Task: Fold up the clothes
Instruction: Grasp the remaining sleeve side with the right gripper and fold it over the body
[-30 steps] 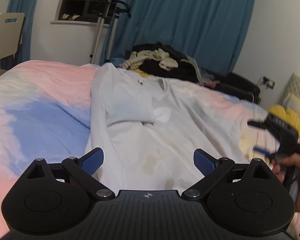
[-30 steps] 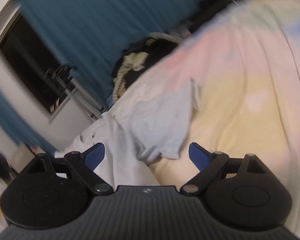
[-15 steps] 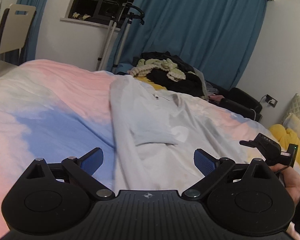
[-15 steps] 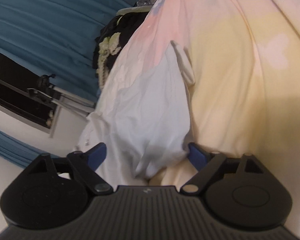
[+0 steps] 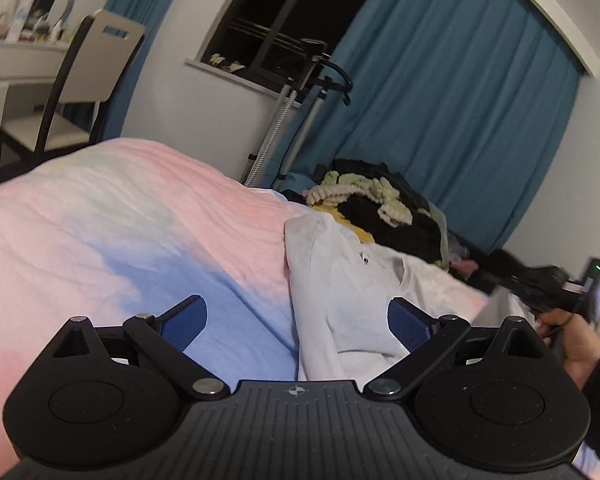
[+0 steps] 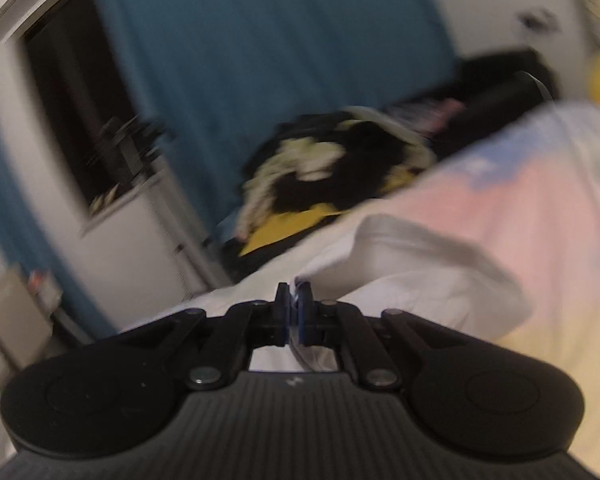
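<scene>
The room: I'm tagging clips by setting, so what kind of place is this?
Most likely a bedroom: a bed with a pastel cover, blue curtains by a dark window, and a clothes pile.

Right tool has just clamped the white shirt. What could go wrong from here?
1. The right tool pinches only a thin edge of the white shirt; a quick pull may slip it free.
2. The left tool is open, holding nothing, so the whole shirt may drag across the bedspread.
3. The clothes pile sits close and could snag.
</scene>
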